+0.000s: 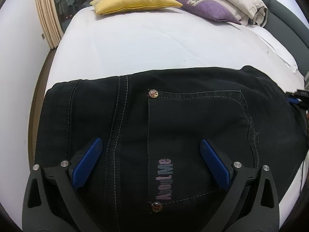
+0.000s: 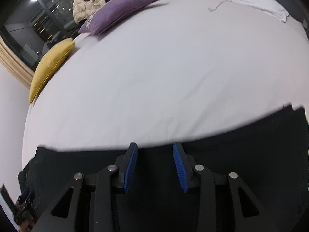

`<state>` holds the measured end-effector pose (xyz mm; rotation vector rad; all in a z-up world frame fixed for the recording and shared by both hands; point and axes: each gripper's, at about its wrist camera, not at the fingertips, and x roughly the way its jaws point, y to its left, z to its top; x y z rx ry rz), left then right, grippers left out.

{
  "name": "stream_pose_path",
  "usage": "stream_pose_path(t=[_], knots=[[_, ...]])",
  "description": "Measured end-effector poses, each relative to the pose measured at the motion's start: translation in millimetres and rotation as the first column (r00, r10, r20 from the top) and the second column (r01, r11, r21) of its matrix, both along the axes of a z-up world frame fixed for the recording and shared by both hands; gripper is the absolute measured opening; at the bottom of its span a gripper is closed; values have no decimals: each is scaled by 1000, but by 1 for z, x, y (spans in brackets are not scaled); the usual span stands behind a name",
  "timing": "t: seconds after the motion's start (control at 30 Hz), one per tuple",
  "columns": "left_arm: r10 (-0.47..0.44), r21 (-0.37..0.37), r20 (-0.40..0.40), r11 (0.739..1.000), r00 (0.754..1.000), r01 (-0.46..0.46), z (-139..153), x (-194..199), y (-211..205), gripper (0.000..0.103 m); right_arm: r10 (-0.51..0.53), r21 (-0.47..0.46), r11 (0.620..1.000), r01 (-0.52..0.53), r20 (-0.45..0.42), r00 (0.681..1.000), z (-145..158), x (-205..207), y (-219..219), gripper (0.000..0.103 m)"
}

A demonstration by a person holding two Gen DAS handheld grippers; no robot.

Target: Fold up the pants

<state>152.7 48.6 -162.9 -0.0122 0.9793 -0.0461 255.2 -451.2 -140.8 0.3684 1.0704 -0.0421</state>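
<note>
Black denim pants [image 1: 193,106] lie folded on a white bed sheet [image 1: 144,44], back pocket up, with metal rivets and "About Me" embroidery [image 1: 164,176]. My left gripper [image 1: 151,140] hovers over that pocket, its blue pads spread wide and nothing between them. In the right wrist view the pants [image 2: 241,145] are a blurred dark band across the lower half. My right gripper [image 2: 155,144] stands over their far edge with its jaws apart, not pressing on any cloth. A dark and blue shape [image 1: 299,98] at the right edge of the left wrist view may be the other gripper.
At the head of the bed lie a yellow pillow [image 1: 133,1], a purple pillow [image 1: 208,7] and a rolled beige duvet [image 1: 231,0]. White sheet [image 2: 135,87] stretches beyond the pants. A dark window [image 2: 38,19] and a beige curtain [image 1: 46,19] stand at the left.
</note>
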Motion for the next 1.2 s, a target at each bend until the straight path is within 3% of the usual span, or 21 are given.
stream_pose_path(t=[0.07,0.13,0.27,0.33,0.4,0.43,0.47,0.5,0.57,0.6,0.63,0.67,0.7,0.77,0.87,0.93,1.03,1.1,1.13,1.17,1.2], knots=[[2,7,8,1000,1000,-2,2,-3,1,103,20,-57,998,-21,-18,1000,-3,8,5,42],[-5,11,17,1000,1000,5,1,-8,3,102,25,-66,997,-26,-18,1000,16,5,5,42],[-19,10,33,1000,999,19,0,-12,1,101,71,4,997,-72,126,989,61,-49,23,43],[-16,15,35,1000,999,15,0,-12,1,101,173,27,984,-177,112,979,52,-67,46,44],[-16,6,39,1000,999,16,0,-9,1,101,276,-28,961,-275,41,960,25,-70,68,46],[-20,0,42,1000,999,20,0,-11,3,100,270,-31,963,-269,9,963,6,-69,66,47],[-26,2,43,1000,999,26,0,-10,3,100,241,16,970,-242,51,969,1,-70,59,45],[-32,2,45,999,998,32,0,-11,3,100,176,72,981,-182,82,981,2,-68,43,36],[-35,2,47,999,998,35,0,-8,1,100,91,47,995,-93,32,995,10,-62,30,26],[-34,5,48,999,998,34,2,-7,1,100,39,-61,997,-39,-10,999,23,-59,31,30],[-28,14,46,1000,999,27,5,-8,1,99,27,-93,995,-27,-3,1000,36,-56,35,31],[-3,30,50,1000,999,2,12,-13,0,99,59,-54,997,-56,59,997,54,-58,43,31],[8,19,73,1000,997,-9,20,-21,-1,98,115,-6,993,-115,121,986,70,-59,59,38],[-1,-25,129,1000,992,5,36,-28,-2,98,241,66,965,-255,165,956,84,-55,98,58],[6,-2,118,1000,993,-5,34,-20,3,98,452,214,851,-480,166,876,74,-35,176,58],[55,11,70,998,996,-56,19,-12,18,98,523,235,807,-541,142,841,57,-33,211,58],[37,-19,70,999,997,-36,10,-15,34,97,502,276,826,-492,39,864,16,13,244,59],[11,25,73,1000,997,-13,8,-16,31,97,442,296,840,-455,112,890,13,27,233,52],[11,26,79,1000,997,-13,7,-17,32,97,408,254,872,-418,95,908,12,36,228,48],[13,22,84,1000,996,-14,6,-17,33,97,389,236,888,-395,75,918,10,44,223,26],[16,17,87,1000,996,-17,6,-15,34,97,357,209,909,-360,57,933,9,53,217,20]])
